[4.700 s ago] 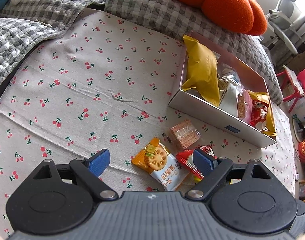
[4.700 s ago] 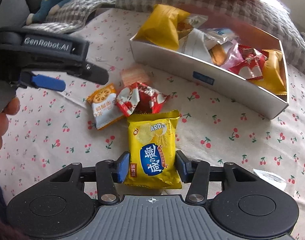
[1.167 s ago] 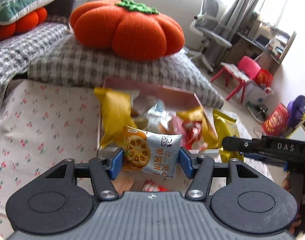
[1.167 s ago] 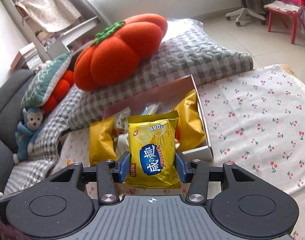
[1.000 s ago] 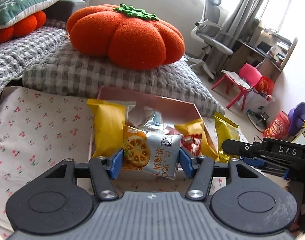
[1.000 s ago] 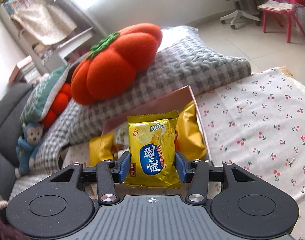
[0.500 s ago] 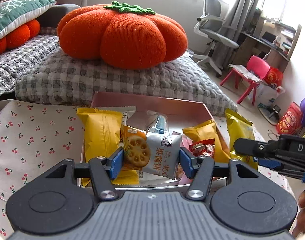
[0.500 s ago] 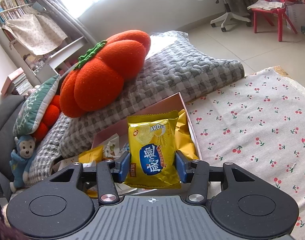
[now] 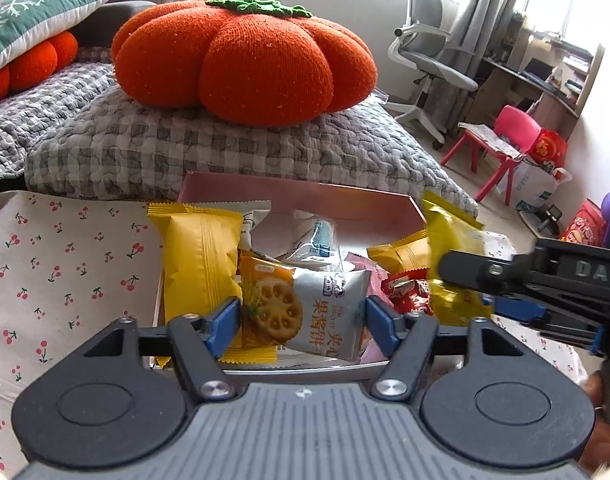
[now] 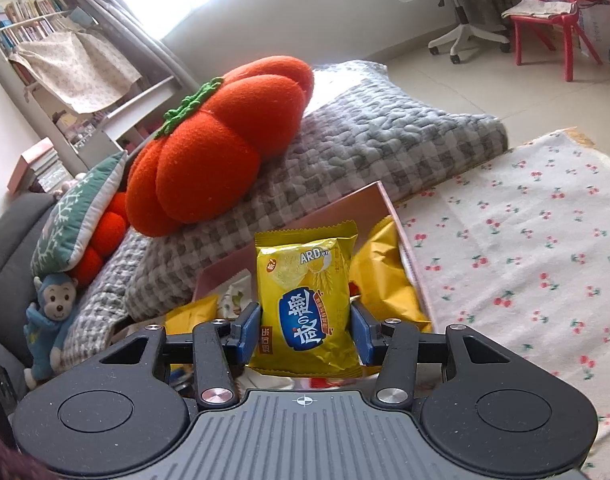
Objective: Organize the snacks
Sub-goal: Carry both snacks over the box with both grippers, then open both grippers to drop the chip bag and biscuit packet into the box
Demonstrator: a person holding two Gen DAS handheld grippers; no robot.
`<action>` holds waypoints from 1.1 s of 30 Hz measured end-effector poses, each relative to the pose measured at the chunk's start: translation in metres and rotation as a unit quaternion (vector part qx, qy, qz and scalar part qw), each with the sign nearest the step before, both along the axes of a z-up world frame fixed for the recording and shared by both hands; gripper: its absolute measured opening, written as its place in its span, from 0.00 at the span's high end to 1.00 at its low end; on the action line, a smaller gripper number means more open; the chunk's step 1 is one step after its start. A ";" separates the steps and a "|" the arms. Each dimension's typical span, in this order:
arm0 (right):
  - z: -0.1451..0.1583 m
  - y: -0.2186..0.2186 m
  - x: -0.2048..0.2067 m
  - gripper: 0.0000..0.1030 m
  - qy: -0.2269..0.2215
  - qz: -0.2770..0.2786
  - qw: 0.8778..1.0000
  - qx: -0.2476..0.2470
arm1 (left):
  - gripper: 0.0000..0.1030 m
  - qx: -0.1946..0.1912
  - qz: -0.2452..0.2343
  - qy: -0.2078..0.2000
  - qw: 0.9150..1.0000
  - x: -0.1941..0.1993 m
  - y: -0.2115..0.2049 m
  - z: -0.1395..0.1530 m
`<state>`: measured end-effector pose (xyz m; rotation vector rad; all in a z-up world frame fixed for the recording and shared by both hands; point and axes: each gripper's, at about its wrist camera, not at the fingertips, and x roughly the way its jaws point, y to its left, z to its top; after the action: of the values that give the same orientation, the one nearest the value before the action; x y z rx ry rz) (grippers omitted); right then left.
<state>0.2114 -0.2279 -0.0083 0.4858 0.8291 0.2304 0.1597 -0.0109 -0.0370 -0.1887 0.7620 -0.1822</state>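
Our left gripper (image 9: 303, 314) has just been opening, its pads now clear of the biscuit packet (image 9: 305, 308) lying in the box (image 9: 305, 200). At three o'clock, our right gripper (image 10: 305, 330) clamps the yellow chip bag (image 10: 307, 300) over that box.

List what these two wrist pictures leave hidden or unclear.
- Left wrist view: the box's floor, under the piled packets.
- Left wrist view: the right gripper's yellow packet, blurred.
- Right wrist view: the box's front half, behind the yellow packet and the gripper body.
- Left gripper, jaws just opening: whether the biscuit packet has dropped.
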 end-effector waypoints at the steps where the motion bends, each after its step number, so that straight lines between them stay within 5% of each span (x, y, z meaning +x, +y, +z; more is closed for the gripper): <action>1: -0.001 0.002 0.001 0.53 -0.005 -0.001 1.000 0.011 | 0.32 -0.002 0.001 0.000 1.000 0.000 0.001 0.001; 6: -0.001 0.008 0.004 0.33 -0.007 -0.015 1.000 0.026 | 0.27 -0.024 0.021 0.002 0.999 -0.001 0.015 0.003; 20: 0.035 -0.020 -0.016 0.27 -0.017 -0.045 0.998 0.048 | 0.28 -0.085 0.060 0.010 0.995 -0.005 0.044 0.015; 33: 0.042 -0.018 -0.042 0.25 0.013 -0.021 0.998 -0.060 | 0.22 -0.018 0.062 0.061 0.996 -0.027 0.039 0.013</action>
<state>0.1692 -0.2460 0.0335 0.3945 0.8517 0.1359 0.1327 0.0280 -0.0236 -0.2823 0.8662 -0.0670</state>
